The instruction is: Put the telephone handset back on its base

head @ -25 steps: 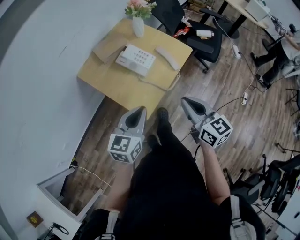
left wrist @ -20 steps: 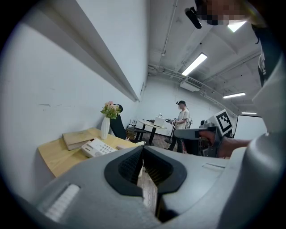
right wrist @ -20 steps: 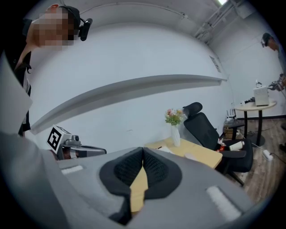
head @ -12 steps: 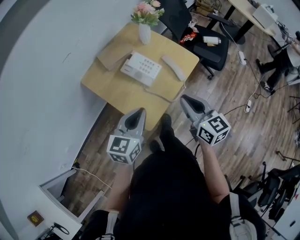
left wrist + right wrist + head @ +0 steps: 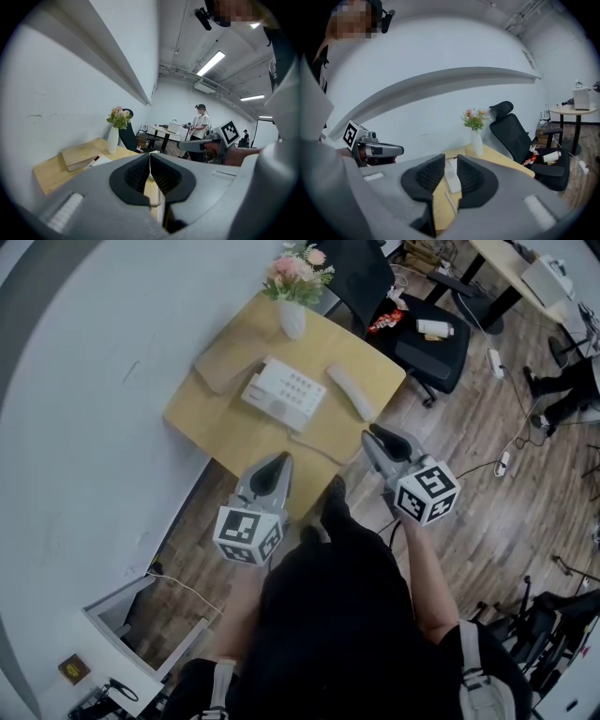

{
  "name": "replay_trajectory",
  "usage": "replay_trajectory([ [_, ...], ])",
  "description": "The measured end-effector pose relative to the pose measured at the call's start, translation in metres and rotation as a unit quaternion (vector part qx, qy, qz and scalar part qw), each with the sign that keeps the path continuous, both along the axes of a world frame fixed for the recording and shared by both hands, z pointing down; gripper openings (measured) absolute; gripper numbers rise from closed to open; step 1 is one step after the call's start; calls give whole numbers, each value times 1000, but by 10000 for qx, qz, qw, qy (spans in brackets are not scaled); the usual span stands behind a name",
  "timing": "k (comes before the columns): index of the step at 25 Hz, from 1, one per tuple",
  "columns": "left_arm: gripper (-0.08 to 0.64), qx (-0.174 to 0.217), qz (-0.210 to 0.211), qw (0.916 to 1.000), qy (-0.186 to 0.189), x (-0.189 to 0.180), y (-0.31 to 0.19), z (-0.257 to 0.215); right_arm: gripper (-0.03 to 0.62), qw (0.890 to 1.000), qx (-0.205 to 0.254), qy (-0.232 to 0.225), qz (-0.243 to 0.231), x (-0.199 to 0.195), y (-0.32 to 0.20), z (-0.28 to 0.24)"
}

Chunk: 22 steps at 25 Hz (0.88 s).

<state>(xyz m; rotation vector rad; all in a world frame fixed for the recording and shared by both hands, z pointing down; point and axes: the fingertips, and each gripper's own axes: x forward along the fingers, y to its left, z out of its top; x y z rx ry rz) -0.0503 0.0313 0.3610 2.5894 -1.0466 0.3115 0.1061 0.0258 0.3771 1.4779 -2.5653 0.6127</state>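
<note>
At the bottom middle of the head view the person's dark clothing fills the frame, and both grippers reach up from it toward the wooden table (image 5: 217, 424). Left of centre, the left gripper (image 5: 279, 461) has its tip over the table's near edge; its own view shows the jaws clenched together with nothing between them. Right of centre, the right gripper (image 5: 379, 434) points at the table's lower right edge. Its jaws have just been opening and stand slightly apart with nothing between the pads; the handset shows through the gap, well beyond them.

Just above the grippers, a thin cord (image 5: 317, 447) runs along the tabletop. Above that, in the upper middle of the frame, the white telephone base (image 5: 281, 393) sits with its keypad facing up. The handset (image 5: 350, 392) lies flat on the wood to the right of the base, apart from it and off its cradle. A tan book (image 5: 219, 367) lies to the left of the base. At the table's far corner a white vase (image 5: 292, 319) holds pink flowers, and a black office chair (image 5: 424, 337) stands at the upper right.
</note>
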Motion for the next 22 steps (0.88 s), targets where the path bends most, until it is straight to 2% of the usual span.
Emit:
replay_trajectory([
  [10, 12, -87, -283, 9994, -166, 34, -40, 6, 107, 9987, -433, 107, -265, 43, -51, 46],
  [14, 12, -80, -188, 9986, -481, 51, -45, 16, 113, 9969, -680, 206, -350, 53, -64, 72],
  [15, 12, -93, -161, 9986, -502, 55, -47, 18, 137, 9965, -723, 261, -343, 56, -69, 78],
  [22, 12, -289, -150, 9979, -566, 67, -48, 29, 165, 9929, -1025, 516, -308, 67, -92, 114],
])
